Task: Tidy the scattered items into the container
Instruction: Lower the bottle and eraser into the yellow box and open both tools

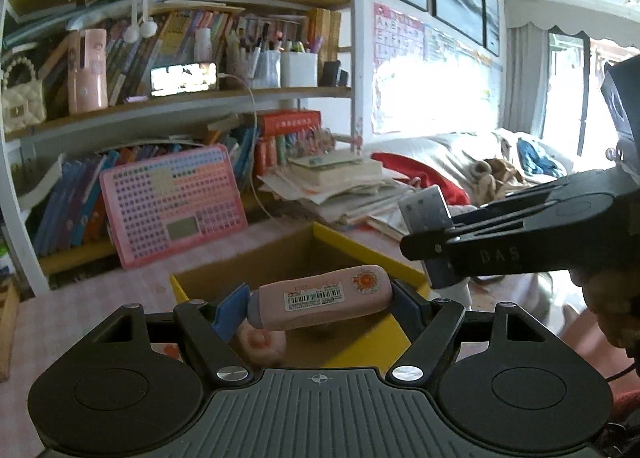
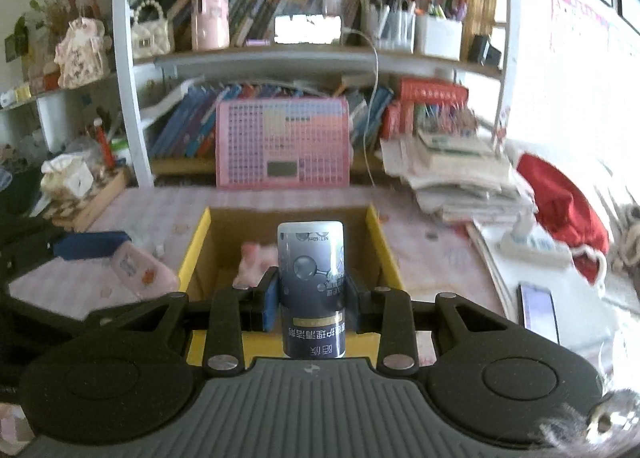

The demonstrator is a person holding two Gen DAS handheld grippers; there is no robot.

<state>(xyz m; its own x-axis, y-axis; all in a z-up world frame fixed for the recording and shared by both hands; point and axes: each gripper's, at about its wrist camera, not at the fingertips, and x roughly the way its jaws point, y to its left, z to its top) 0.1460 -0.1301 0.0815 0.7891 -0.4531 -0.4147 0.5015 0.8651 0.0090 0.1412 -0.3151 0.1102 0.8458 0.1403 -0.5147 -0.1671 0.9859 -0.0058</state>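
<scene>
Above the yellow box's rim [image 2: 202,236], both grippers hold items.

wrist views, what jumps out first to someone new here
Each gripper carries something over the yellow box on the desk: the left gripper clamps a pink case lengthwise, the right gripper a dark bottle. Behind the box, a pink grid board leans against the crowded bookshelf.
</scene>
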